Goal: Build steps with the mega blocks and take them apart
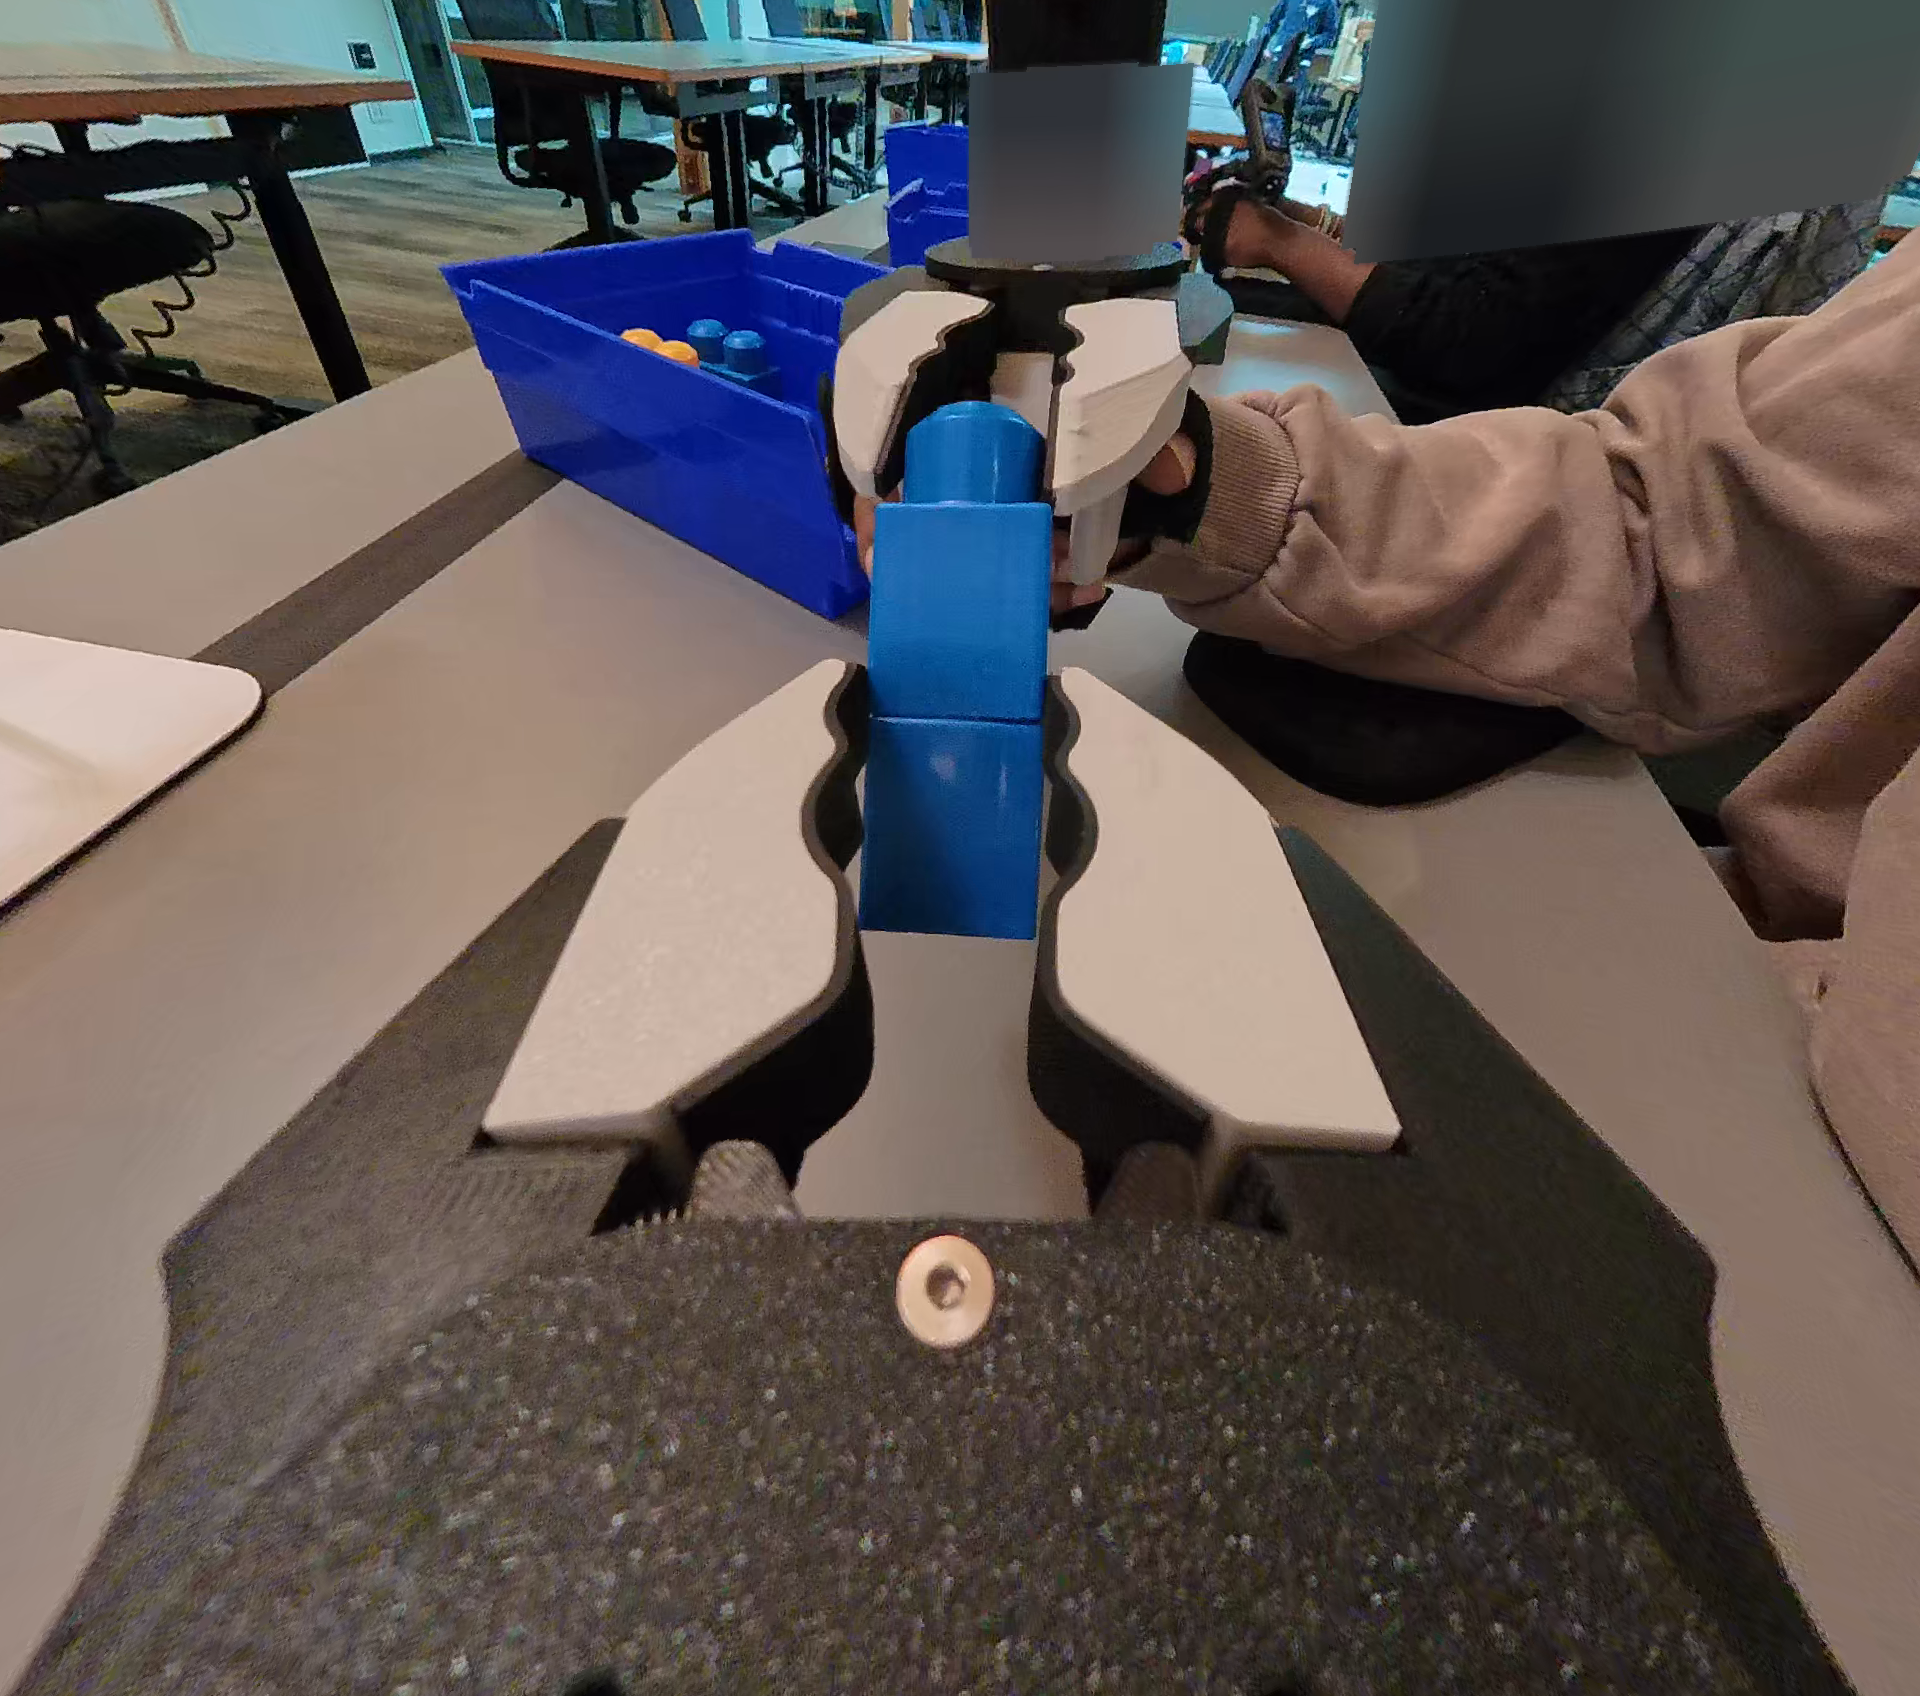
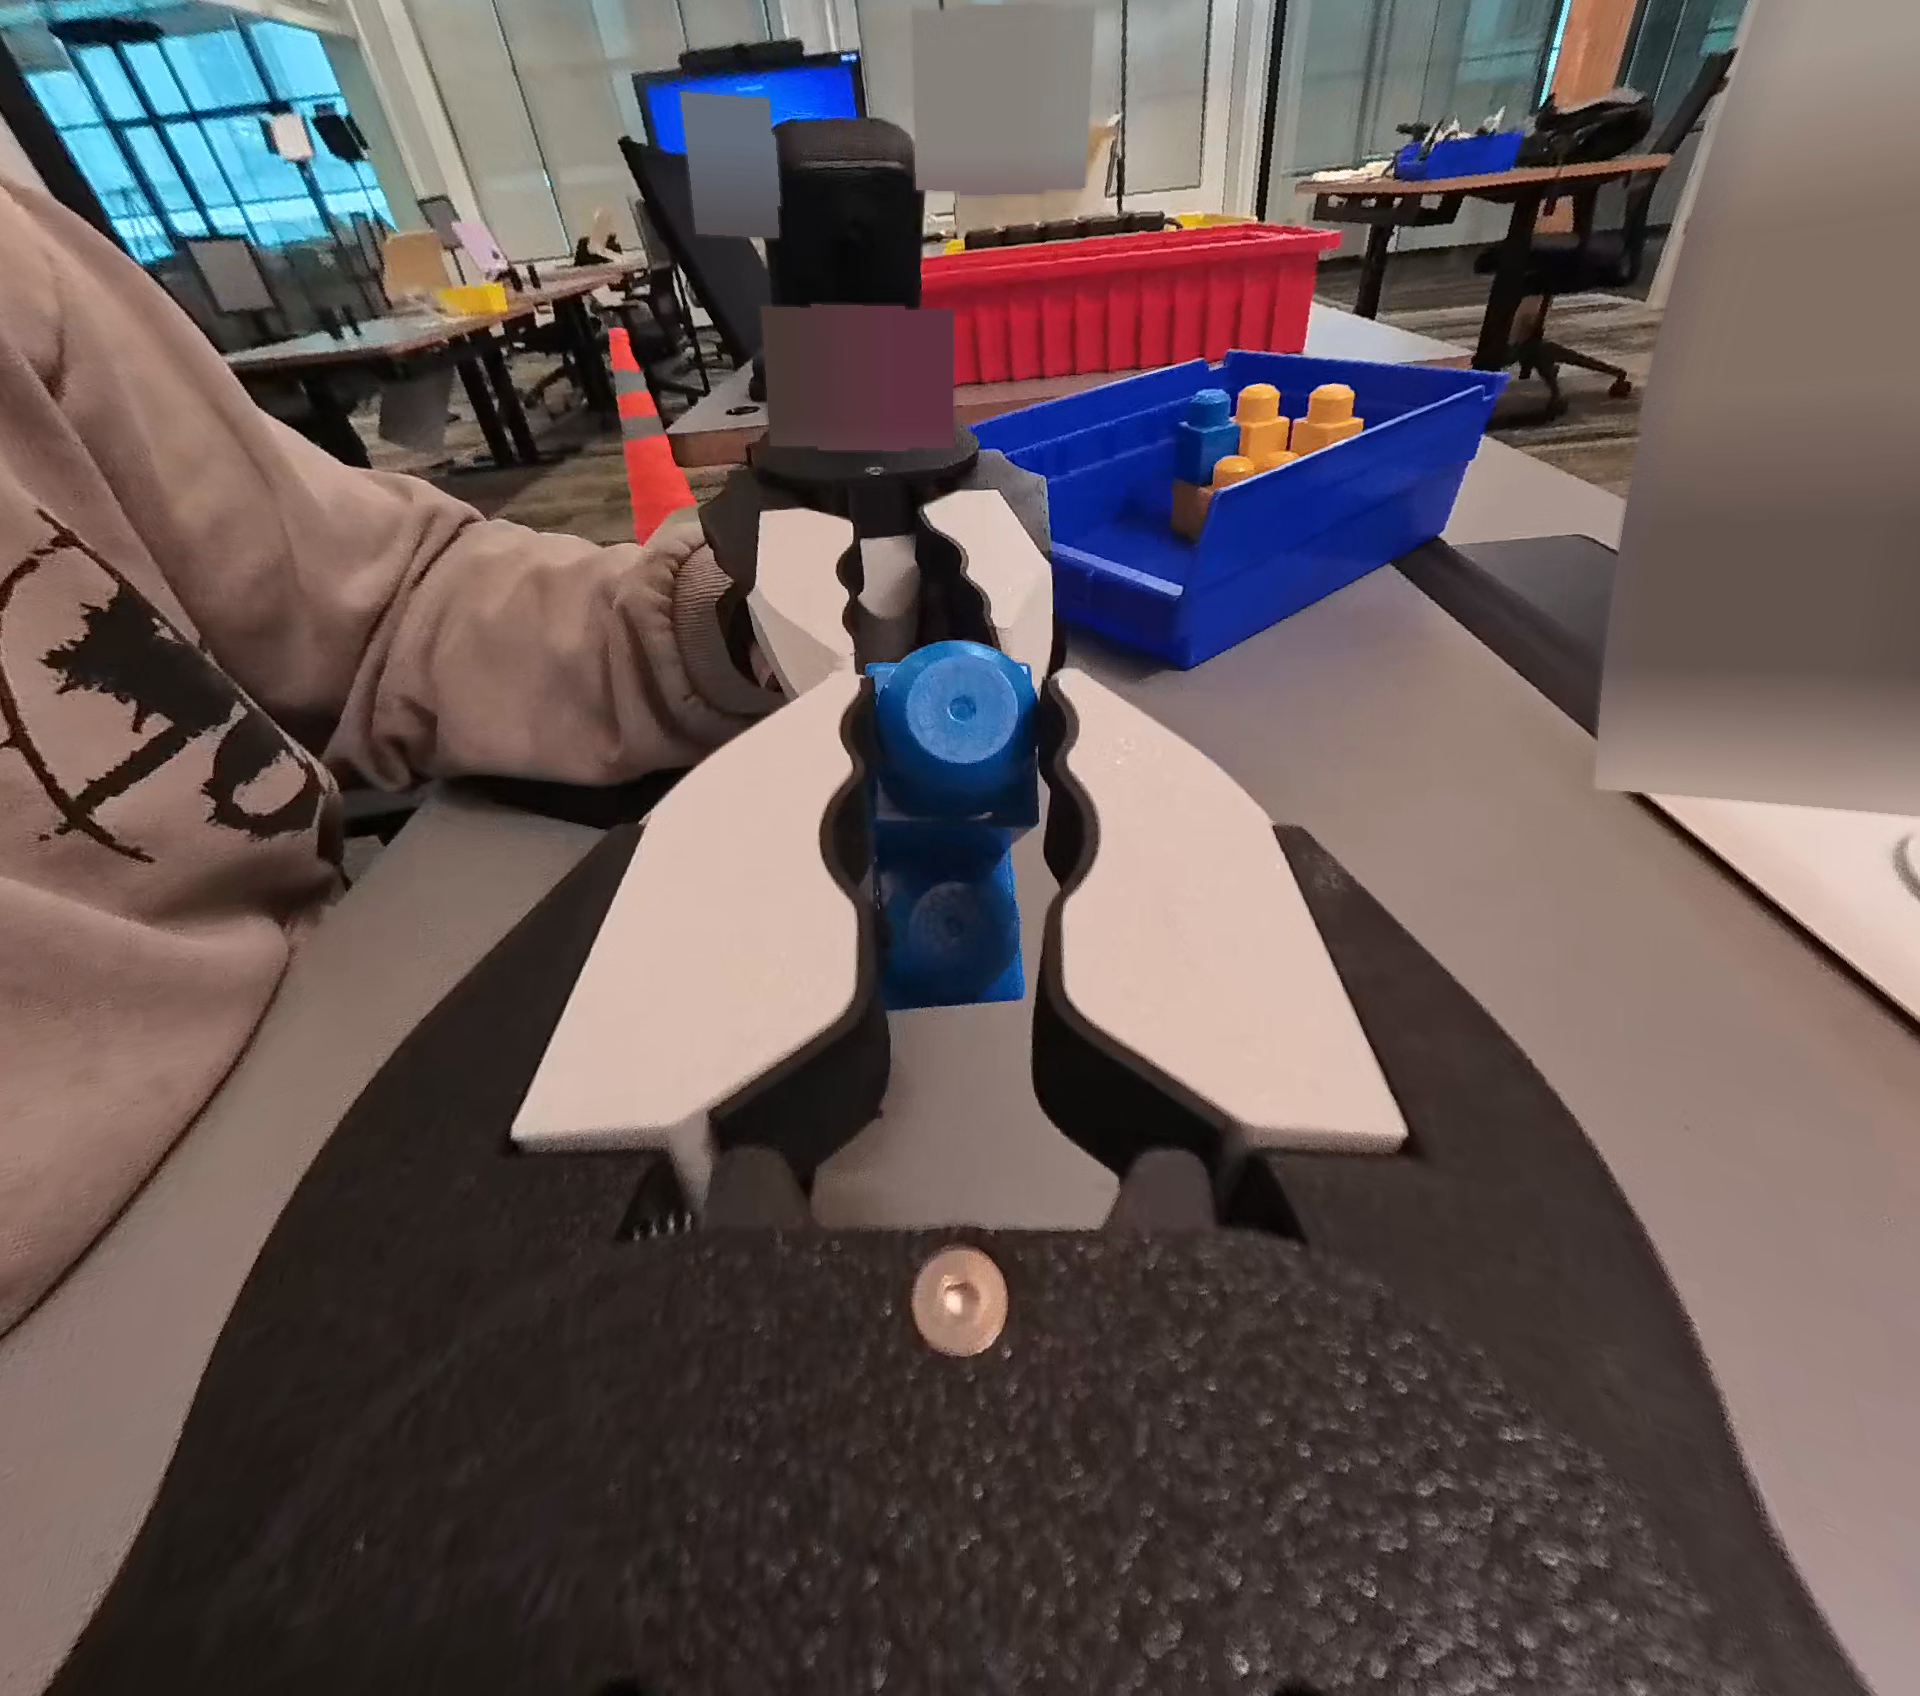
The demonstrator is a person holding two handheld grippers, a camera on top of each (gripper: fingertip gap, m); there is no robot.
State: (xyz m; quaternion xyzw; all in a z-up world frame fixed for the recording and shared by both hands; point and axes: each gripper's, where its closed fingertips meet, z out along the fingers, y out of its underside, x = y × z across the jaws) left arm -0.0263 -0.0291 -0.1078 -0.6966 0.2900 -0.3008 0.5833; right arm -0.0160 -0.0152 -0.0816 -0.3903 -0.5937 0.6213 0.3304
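Note:
Two blue mega blocks are stacked as one piece between my two grippers, which face each other over the grey table. In the left wrist view my left gripper is shut on the lower blue block. The upper blue block rises beyond its fingertips, and its round stud sits between the fingers of my right gripper. In the right wrist view my right gripper closes on the upper blue block, with a second blue stud lower and nearer. The left gripper shows just behind.
A blue bin with orange and blue blocks stands on the table beside the grippers; it also shows in the right wrist view. A red bin stands farther back. A white board lies at the left edge. A black mat lies under the sleeve. My two grippers' fingertips are within a few centimetres of each other.

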